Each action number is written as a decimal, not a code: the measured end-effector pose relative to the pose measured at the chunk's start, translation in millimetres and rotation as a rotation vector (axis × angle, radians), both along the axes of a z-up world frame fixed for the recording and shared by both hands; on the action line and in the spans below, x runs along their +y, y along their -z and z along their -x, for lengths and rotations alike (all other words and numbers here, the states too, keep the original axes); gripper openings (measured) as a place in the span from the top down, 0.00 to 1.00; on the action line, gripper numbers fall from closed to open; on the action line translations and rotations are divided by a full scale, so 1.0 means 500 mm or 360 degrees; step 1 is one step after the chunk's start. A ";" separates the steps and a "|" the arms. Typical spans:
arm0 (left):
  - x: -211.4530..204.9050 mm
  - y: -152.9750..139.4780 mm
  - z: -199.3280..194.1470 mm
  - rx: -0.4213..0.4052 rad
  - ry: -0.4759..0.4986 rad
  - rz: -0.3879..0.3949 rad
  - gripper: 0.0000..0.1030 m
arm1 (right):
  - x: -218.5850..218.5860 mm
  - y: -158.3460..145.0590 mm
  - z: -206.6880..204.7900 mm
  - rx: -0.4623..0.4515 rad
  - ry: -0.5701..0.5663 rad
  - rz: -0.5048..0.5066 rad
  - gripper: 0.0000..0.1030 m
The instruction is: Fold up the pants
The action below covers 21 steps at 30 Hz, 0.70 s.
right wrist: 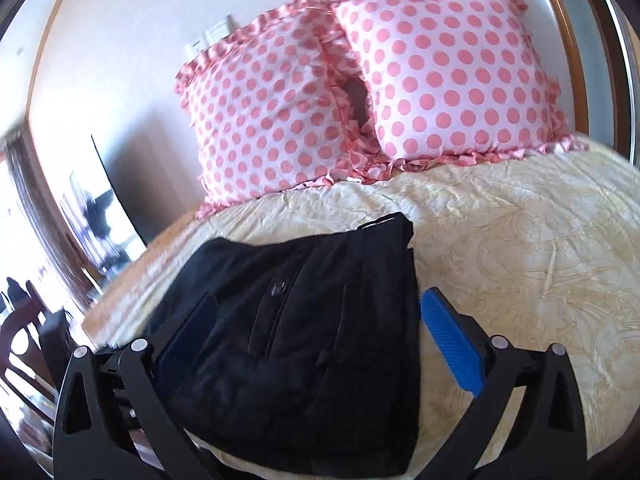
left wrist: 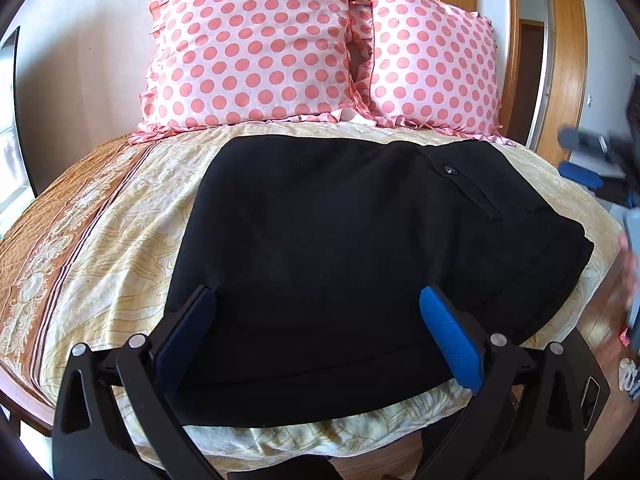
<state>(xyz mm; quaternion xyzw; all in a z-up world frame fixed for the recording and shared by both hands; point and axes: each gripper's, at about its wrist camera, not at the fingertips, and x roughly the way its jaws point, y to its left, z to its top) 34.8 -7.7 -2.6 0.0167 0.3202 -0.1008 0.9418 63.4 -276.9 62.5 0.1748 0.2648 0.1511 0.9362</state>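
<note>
Black pants (left wrist: 360, 240) lie folded into a compact rectangle on the cream patterned bedsheet (left wrist: 112, 248), the back pocket button (left wrist: 450, 170) facing up. My left gripper (left wrist: 316, 294) hovers open over the near edge of the pants; its blue pads (left wrist: 452, 340) stand wide apart and grip nothing. In the right wrist view the pants (right wrist: 304, 340) lie on the sheet (right wrist: 520, 264) under my right gripper (right wrist: 320, 296), which is open wide and above the cloth, not pinching it. The right gripper (left wrist: 588, 160) also shows blurred at the right edge of the left wrist view.
Two pink polka-dot pillows (left wrist: 252, 48) (left wrist: 432, 68) lean against the wall at the head of the bed. A wooden door frame (left wrist: 568, 60) stands to the right. A dark chair (right wrist: 24, 320) is beside the bed on the left.
</note>
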 end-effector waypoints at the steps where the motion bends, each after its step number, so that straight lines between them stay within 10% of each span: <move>1: 0.000 0.000 0.001 -0.0006 -0.0001 0.0004 0.02 | -0.023 0.000 -0.030 0.0070 -0.0028 -0.0096 0.01; 4: -0.001 0.001 0.002 -0.0017 0.0001 0.0007 0.02 | -0.068 0.021 -0.119 0.0324 -0.0061 -0.0234 0.20; 9: -0.002 0.001 0.003 -0.0021 0.0013 0.0010 0.02 | -0.085 0.075 -0.177 0.0580 -0.0057 -0.0284 0.22; 21: -0.002 0.002 0.004 -0.0026 0.0011 0.0009 0.02 | -0.056 0.100 -0.175 0.0596 -0.0193 -0.0170 0.29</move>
